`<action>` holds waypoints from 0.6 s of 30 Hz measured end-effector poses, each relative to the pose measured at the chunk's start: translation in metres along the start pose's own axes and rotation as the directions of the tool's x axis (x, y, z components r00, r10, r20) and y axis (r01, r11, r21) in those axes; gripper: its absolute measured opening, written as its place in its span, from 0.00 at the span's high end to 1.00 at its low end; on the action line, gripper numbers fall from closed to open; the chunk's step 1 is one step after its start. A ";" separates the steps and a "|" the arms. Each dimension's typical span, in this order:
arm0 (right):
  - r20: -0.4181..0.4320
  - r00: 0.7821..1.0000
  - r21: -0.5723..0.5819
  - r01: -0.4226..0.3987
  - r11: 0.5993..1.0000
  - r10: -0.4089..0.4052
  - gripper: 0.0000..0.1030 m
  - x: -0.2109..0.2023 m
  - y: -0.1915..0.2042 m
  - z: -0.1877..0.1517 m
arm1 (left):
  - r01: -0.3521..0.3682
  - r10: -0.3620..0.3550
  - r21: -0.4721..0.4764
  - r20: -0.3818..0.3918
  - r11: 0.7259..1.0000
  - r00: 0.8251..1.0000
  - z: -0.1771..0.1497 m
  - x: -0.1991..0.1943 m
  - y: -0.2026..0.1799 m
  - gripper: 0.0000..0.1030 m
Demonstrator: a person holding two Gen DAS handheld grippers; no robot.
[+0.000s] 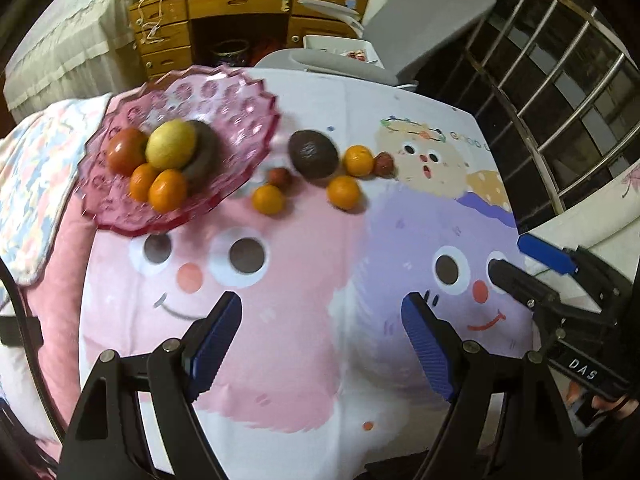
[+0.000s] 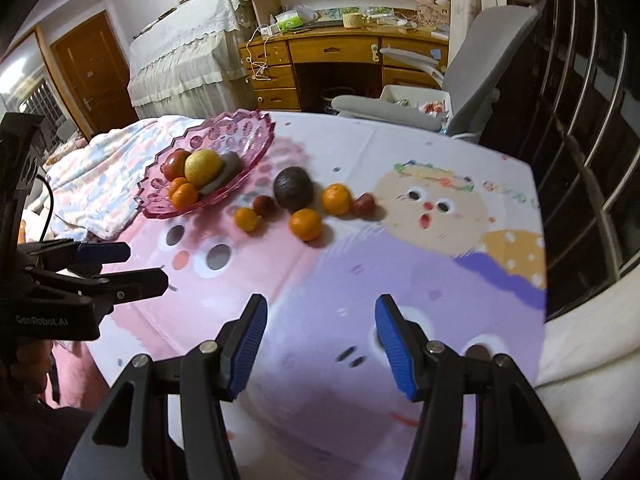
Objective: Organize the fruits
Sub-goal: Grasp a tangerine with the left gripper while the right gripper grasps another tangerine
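Six fruits sat loose on the tablecloth (image 1: 280,360): three small oranges, two small reddish fruits and one dark avocado (image 1: 313,153). Five more were already in the pink glass bowl (image 1: 240,120): a yellow pear-like fruit (image 1: 171,149), a tomato (image 1: 125,155), two oranges and a dark fruit behind them.

Step in hand, as a judgement: between picks, with the bowl part-loaded and no loose fruit engaged yet. Both tongs were empty.

Left tongs (image 1: 320,320): jaws wide apart, nothing between the blue pads, only cloth below. Right tongs (image 2: 318,320): jaws also parted, nothing between them, a narrower gap than the left.

Relative layout: the loose fruits lay in a row well ahead of both tongs, none near the fingertips. From the left wrist view, the nearest was the orange (image 1: 268,199) just right of the bowl's rim. From the right wrist view, the closest was the middle orange (image 2: 305,224), just in front of the avocado. The third orange (image 2: 337,199) touched or nearly touched a reddish fruit (image 2: 364,205); too blurred to tell which.

Next move likely called for reaching forward, straddling one orange with open jaws, closing gently because it's round and could roll, then carrying it left to the bowl. The fruit packed by the avocado would need a clean approach to avoid nudging neighbours.
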State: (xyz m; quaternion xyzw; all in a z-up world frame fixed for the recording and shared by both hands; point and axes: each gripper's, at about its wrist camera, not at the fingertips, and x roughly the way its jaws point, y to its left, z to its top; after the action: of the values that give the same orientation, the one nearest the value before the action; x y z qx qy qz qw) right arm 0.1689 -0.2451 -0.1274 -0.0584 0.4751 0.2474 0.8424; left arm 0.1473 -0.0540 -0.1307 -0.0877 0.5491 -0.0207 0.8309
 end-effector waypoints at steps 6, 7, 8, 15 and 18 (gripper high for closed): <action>0.013 1.000 -0.093 0.025 0.995 -0.024 0.38 -0.002 -0.024 0.023 | 0.014 -0.014 -0.014 0.016 1.000 1.000 0.023 0.016 -0.020 0.21; 0.014 1.000 -0.113 0.029 0.993 -0.027 0.38 -0.001 -0.026 0.027 | 0.019 -0.018 -0.021 0.020 1.000 1.000 0.027 0.020 -0.021 0.21; 0.014 0.999 -0.139 0.031 0.990 -0.029 0.38 0.001 -0.029 0.033 | 0.022 -0.022 -0.025 0.022 0.999 1.000 0.030 0.024 -0.023 0.21; 0.005 0.999 -0.291 0.041 0.956 -0.042 0.38 0.026 -0.042 0.061 | 0.034 -0.033 -0.044 0.022 0.998 0.999 0.054 0.062 -0.024 0.21; 0.005 0.999 -0.344 0.042 0.938 -0.043 0.38 0.041 -0.043 0.070 | 0.034 -0.033 -0.045 0.024 0.998 0.999 0.062 0.079 -0.023 0.21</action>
State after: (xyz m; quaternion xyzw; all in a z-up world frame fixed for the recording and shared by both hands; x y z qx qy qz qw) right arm 0.2613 -0.2444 -0.1294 -0.2151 0.4241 0.3083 0.8239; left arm 0.2369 -0.0792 -0.1748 -0.1163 0.5383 -0.0211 0.8344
